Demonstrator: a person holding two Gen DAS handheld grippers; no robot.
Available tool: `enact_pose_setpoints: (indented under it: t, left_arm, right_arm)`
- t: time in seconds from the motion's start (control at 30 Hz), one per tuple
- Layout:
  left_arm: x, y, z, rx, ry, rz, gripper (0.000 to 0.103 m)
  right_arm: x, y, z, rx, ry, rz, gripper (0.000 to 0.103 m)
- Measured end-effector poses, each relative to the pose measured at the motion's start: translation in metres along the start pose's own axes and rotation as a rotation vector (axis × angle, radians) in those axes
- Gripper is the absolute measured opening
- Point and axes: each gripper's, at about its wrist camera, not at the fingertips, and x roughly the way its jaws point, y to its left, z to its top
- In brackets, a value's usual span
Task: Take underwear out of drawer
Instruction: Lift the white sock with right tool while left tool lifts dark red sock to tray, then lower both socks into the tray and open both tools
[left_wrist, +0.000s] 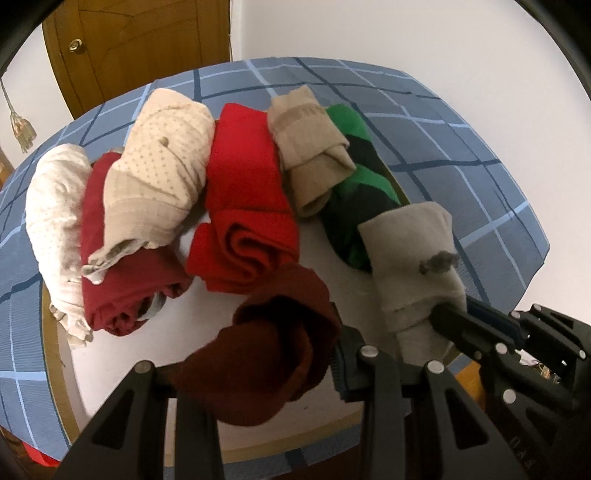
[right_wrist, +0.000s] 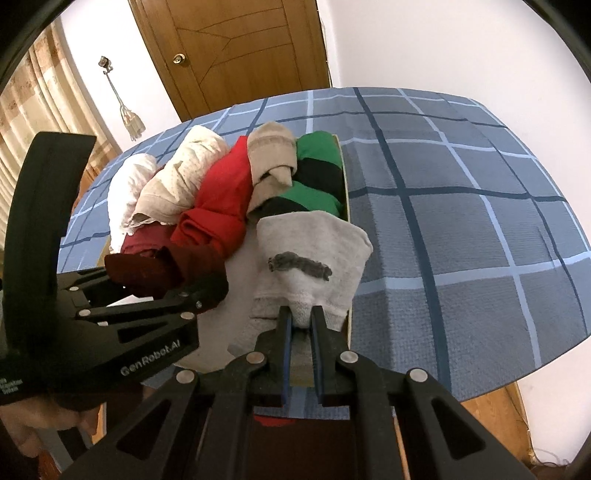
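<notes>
Left gripper (left_wrist: 266, 369) clamps a dark maroon roll (left_wrist: 273, 347); right gripper (right_wrist: 301, 321) pinches a grey roll (right_wrist: 314, 251). Both rolls sit at the drawer's (right_wrist: 346, 192) near edge, before the remaining rolled underwear (left_wrist: 243, 206).

The left gripper (left_wrist: 258, 373) was pitched steeply downward, its two black fingers closed round a dark maroon roll (left_wrist: 266, 350) that bulged between them. In the right wrist view the same gripper (right_wrist: 162, 284) was seen at the left edge, with its curved black guard raised above it and part of a hand (right_wrist: 55, 417) (only partly shown beneath the housing) wrapped under its body. The right gripper (right_wrist: 301, 314) was likewise angled down, its blue-edged pads (right_wrist: 286, 339) drawn almost together and pinched on the near end of a pale grey roll (right_wrist: 314, 251).
</notes>
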Motion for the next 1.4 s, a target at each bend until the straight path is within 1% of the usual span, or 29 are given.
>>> enact_pose_setpoints:
  t: [0.37, 0.5, 0.6, 0.67, 0.7, 0.73, 0.77, 0.8, 0.83, 0.9, 0.97, 1.07, 1.17, 1.4]
  left_arm:
    - [0.009, -0.004, 0.004, 0.005, 0.003, 0.003, 0.035]
    - [0.016, -0.003, 0.005, -0.013, 0.01, -0.005, 0.036]
    - [0.018, -0.007, 0.005, 0.007, 0.003, 0.022, 0.039]
    - [0.019, -0.009, 0.005, 0.023, 0.006, 0.028, 0.043]
    - [0.019, -0.011, 0.006, 0.031, 0.013, 0.032, 0.051]
    - [0.02, -0.01, 0.006, 0.028, 0.024, 0.05, 0.066]
    - [0.022, -0.006, 0.006, 0.004, 0.048, 0.083, 0.074]
    - [0.023, -0.002, 0.006, -0.022, 0.057, 0.096, 0.082]
    - [0.023, 0.003, 0.005, -0.045, 0.058, 0.096, 0.084]
    - [0.022, 0.008, 0.004, -0.06, 0.052, 0.093, 0.084]
    - [0.022, 0.011, 0.004, -0.062, 0.061, 0.093, 0.085]
    - [0.016, 0.013, 0.003, -0.057, 0.049, 0.098, 0.09]
    - [0.01, 0.015, 0.003, -0.059, 0.039, 0.088, 0.09]
    - [-0.002, 0.024, -0.005, -0.074, 0.025, 0.086, 0.09]
  right_arm:
    - [0.012, 0.002, 0.0, -0.022, 0.026, -0.008, 0.011]
    - [0.018, 0.001, 0.0, -0.017, 0.035, -0.014, 0.011]
    - [0.021, 0.002, 0.0, -0.017, 0.036, -0.015, 0.011]
    - [0.021, 0.001, -0.001, -0.012, 0.031, -0.004, 0.012]
    - [0.021, -0.001, -0.001, -0.005, 0.029, 0.008, 0.012]
    - [0.021, -0.003, -0.002, 0.002, 0.029, 0.017, 0.012]
    - [0.02, -0.006, -0.002, 0.014, 0.033, 0.024, 0.013]
    - [0.02, -0.008, -0.003, 0.025, 0.04, 0.03, 0.015]
    - [0.02, -0.009, -0.003, 0.038, 0.051, 0.035, 0.017]
    - [0.019, -0.01, -0.004, 0.052, 0.062, 0.044, 0.018]
    - [0.015, -0.01, -0.005, 0.058, 0.052, 0.05, 0.018]
    - [0.01, -0.009, -0.009, 0.077, 0.051, 0.055, 0.019]
    - [0.006, -0.009, -0.013, 0.093, 0.049, 0.063, 0.019]
    - [-0.007, -0.012, -0.021, 0.141, 0.021, 0.052, 0.019]
